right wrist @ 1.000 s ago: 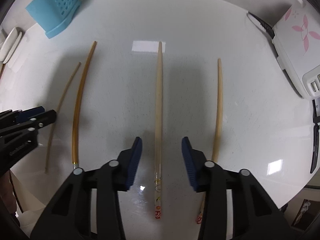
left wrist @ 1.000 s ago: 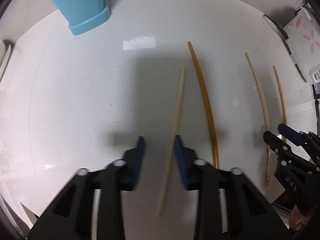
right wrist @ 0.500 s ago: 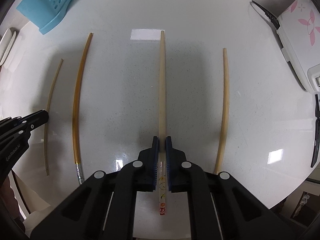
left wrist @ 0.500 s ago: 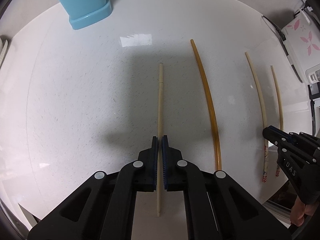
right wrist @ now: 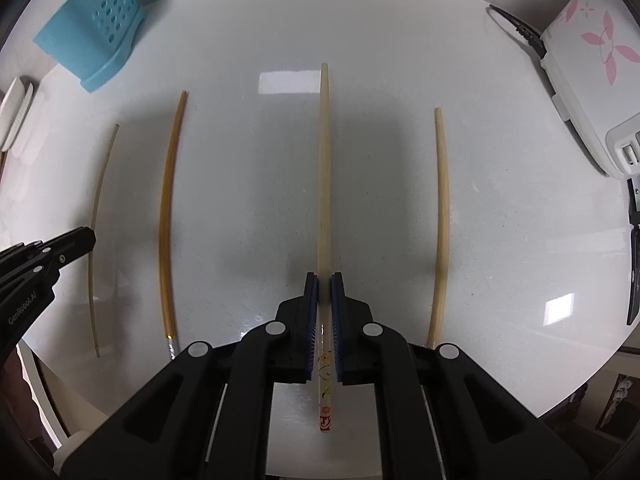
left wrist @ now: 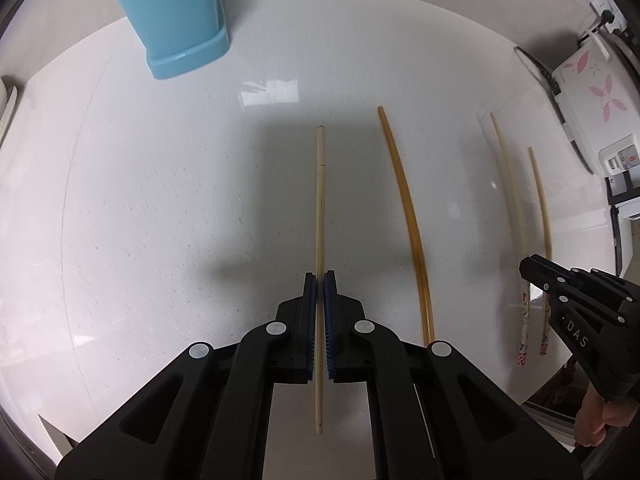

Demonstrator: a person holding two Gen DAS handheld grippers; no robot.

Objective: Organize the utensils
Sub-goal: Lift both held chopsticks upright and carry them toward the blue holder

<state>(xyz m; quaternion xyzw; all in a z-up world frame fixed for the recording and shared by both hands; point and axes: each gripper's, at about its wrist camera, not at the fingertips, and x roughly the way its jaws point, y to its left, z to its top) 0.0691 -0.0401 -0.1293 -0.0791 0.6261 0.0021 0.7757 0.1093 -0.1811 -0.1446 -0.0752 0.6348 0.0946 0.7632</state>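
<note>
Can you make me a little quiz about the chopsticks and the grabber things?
1. True or false: the left gripper is shut on the thin plain chopstick.
2. What colour is the utensil holder? A red, B blue, C green.
3. How many chopsticks lie loose on the table, held by no gripper?

Key
1. True.
2. B, blue.
3. Two: the amber chopstick and the pale chopstick. The right gripper grips the painted-end chopstick.

A white speckled round table (right wrist: 240, 168) carries a blue utensil holder (right wrist: 94, 40), an amber chopstick (right wrist: 166, 216), a pale chopstick (right wrist: 442, 216) and a flower-printed white appliance (right wrist: 588, 76).
</note>
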